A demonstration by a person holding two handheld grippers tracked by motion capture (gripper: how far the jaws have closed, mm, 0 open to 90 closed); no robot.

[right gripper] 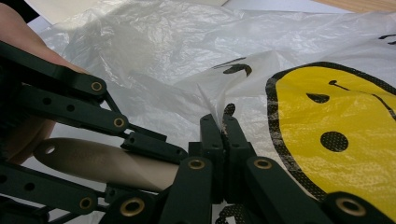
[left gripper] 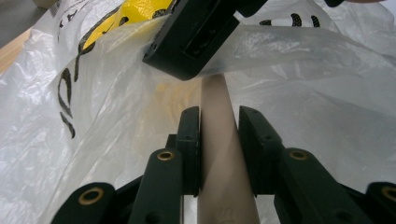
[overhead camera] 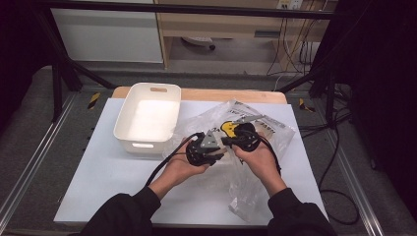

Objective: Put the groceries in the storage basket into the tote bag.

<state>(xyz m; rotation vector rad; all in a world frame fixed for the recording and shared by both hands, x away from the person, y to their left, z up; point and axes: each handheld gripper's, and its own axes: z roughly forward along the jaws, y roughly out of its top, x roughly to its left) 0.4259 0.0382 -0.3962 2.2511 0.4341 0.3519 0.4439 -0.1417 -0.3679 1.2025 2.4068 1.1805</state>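
Observation:
A thin see-through plastic bag (overhead camera: pixel 275 129) printed with a yellow smiley face (right gripper: pixel 336 126) lies crumpled on the white tabletop (overhead camera: pixel 108 177), right of centre. Both grippers meet over its near left part. In the left gripper view, my left gripper (left gripper: pixel 219 128) is shut on a beige, rounded handle (left gripper: pixel 223 168) that runs up between its jaws toward the bag. The handle's end with a small hole (right gripper: pixel 49 149) appears in the right gripper view. My right gripper (right gripper: pixel 222 123) is shut on a fold of the bag's film. It appears as a black block (left gripper: pixel 194 37) just above the handle.
A white plastic bin (overhead camera: pixel 142 145) with handle slots stands at the back left of the tabletop, close to the left hand. Black cables trail from both grippers toward the person. Dark frame rails run along both sides of the table.

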